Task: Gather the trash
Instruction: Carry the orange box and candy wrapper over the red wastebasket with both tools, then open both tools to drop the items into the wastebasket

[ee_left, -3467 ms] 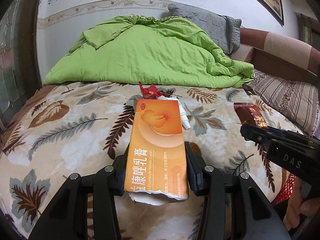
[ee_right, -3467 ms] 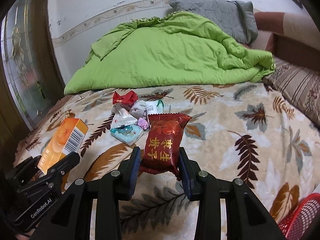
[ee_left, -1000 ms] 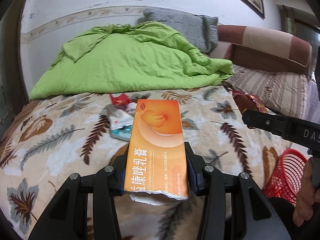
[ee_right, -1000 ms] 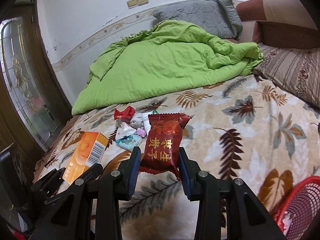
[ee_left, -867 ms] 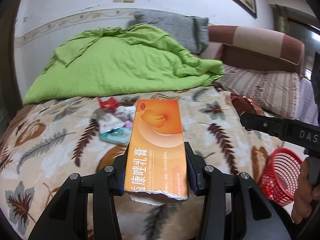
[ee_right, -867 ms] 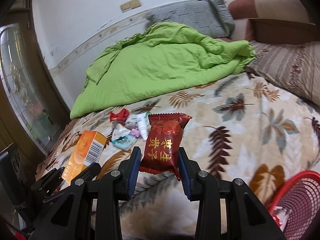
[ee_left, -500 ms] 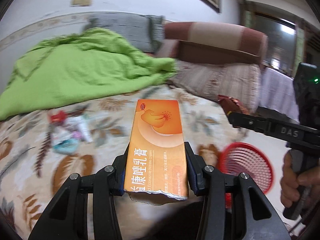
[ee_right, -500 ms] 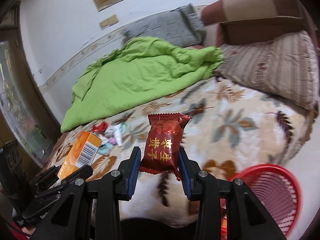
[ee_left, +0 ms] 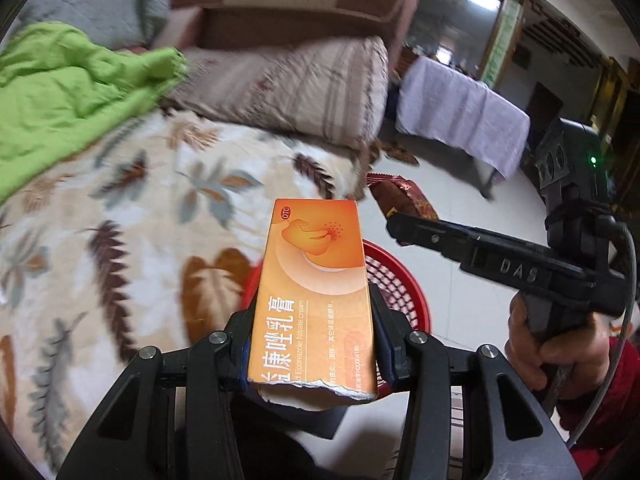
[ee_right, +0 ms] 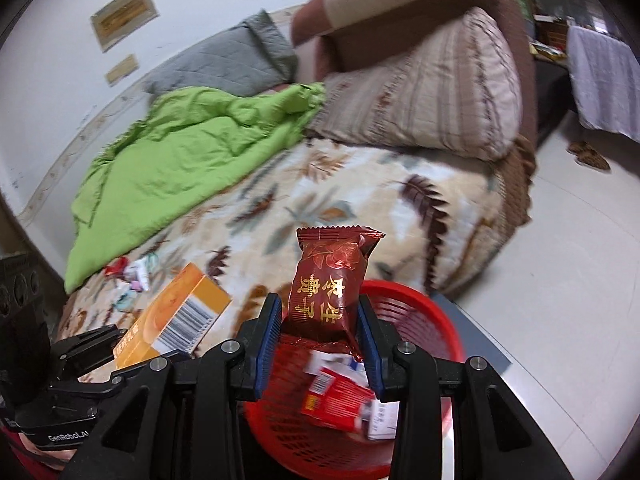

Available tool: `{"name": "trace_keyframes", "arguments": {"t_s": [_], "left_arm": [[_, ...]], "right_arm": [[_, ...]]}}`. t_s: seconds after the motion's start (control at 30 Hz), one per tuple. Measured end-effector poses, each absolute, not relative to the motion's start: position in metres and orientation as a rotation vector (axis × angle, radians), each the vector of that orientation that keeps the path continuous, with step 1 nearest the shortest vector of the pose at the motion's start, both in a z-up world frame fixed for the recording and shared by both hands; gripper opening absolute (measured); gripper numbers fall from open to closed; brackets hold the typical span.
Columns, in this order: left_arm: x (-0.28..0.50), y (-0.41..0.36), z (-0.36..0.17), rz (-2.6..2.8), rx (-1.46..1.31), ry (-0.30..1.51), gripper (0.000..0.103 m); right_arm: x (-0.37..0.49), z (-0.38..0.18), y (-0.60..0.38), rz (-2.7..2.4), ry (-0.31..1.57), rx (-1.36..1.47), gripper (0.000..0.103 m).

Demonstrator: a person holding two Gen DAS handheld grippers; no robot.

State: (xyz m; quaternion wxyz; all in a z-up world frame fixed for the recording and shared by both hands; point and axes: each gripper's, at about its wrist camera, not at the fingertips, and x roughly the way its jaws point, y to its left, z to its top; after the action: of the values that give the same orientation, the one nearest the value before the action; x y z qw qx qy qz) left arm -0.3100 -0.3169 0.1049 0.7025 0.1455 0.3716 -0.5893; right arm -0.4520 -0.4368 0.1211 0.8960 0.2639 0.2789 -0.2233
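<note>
Orange box (ee_left: 316,280) in left claw (ee_left: 314,344) | wrapper (ee_right: 326,280), right claw (ee_right: 320,336), seemingly over basket (ee_right: 420,312)

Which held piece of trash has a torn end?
The orange box in the left claw: its near end is ragged. The red wrapper looks intact.

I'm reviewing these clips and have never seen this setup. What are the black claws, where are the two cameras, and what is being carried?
No robot here: a person holds two hand-operated grippers, each with a fisheye camera looking along its fingers. The left view shows the left gripper clamping an orange medicine box; the right hand is at its edge. The right view shows the right gripper clamping a dark red snack packet above a red basket holding wrappers. More small trash lies on the leaf-patterned bed.
</note>
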Motion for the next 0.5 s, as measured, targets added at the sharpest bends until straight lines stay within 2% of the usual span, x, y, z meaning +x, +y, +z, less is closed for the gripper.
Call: {"name": "trace_keyframes", "arguments": {"t_s": [0.1, 0.23, 0.5], "left_arm": [[-0.313, -0.334, 0.095, -1.333, 0.336, 0.88, 0.047], [-0.311, -0.334, 0.096, -1.318, 0.316, 0.877, 0.061], [-0.283, -0.293, 0.116, -1.201, 0.255, 0.8, 0.07]], "right_arm": [[-0.456, 0.109, -0.447, -0.491, 0.618, 0.563, 0.044], [-0.46, 0.105, -0.453, -0.507, 0.628, 0.572, 0.045], [-0.438, 0.117, -0.439, -0.45, 0.613, 0.559, 0.052]]}}
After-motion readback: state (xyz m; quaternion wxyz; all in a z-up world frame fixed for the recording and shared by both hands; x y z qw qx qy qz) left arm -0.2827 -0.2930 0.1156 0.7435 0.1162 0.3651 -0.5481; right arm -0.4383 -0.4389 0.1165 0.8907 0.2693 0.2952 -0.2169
